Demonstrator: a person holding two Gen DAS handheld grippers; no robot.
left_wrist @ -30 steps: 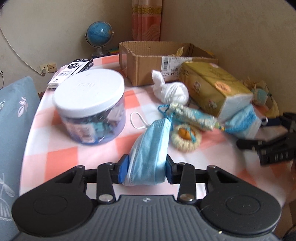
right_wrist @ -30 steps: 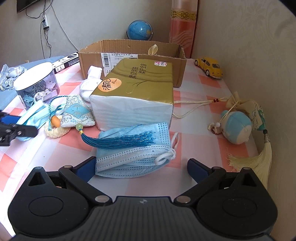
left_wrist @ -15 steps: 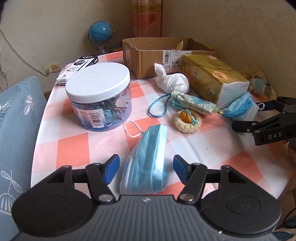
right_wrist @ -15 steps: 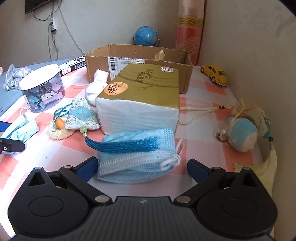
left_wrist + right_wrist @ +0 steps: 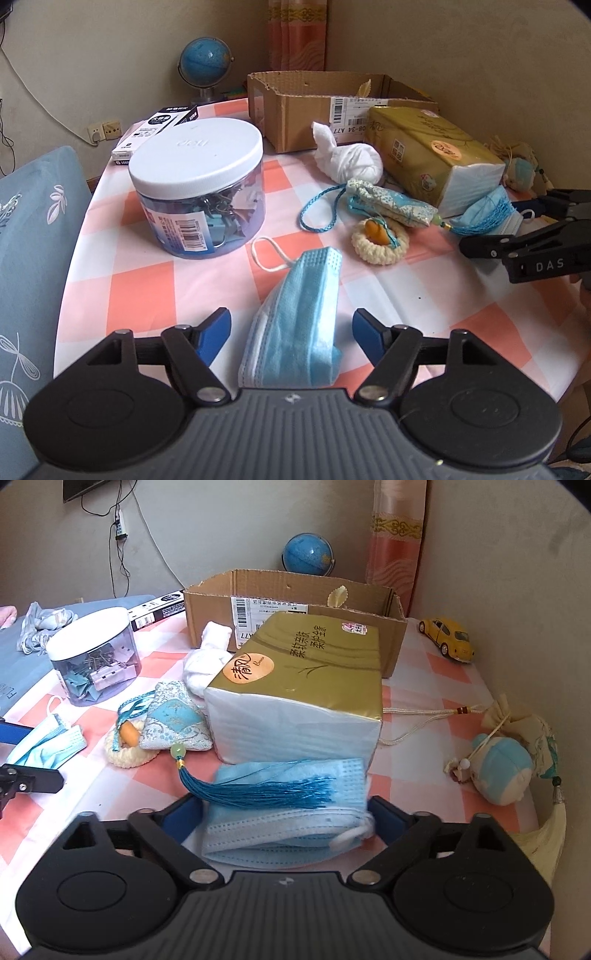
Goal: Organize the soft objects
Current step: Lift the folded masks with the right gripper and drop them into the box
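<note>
The checked bench (image 5: 122, 284) carries a cardboard box (image 5: 295, 590) at the back, with a gold tissue pack (image 5: 306, 672) in front of it. The right gripper (image 5: 284, 812) is closing its jaws around a stack of blue masks (image 5: 280, 834) lying against the pack, the pads at its sides. The left gripper (image 5: 291, 328) is opening, pads clear of a single folded mask (image 5: 299, 321) lying between them on the cloth

Soft daylight, sharp (fisheye-bent edges)
</note>
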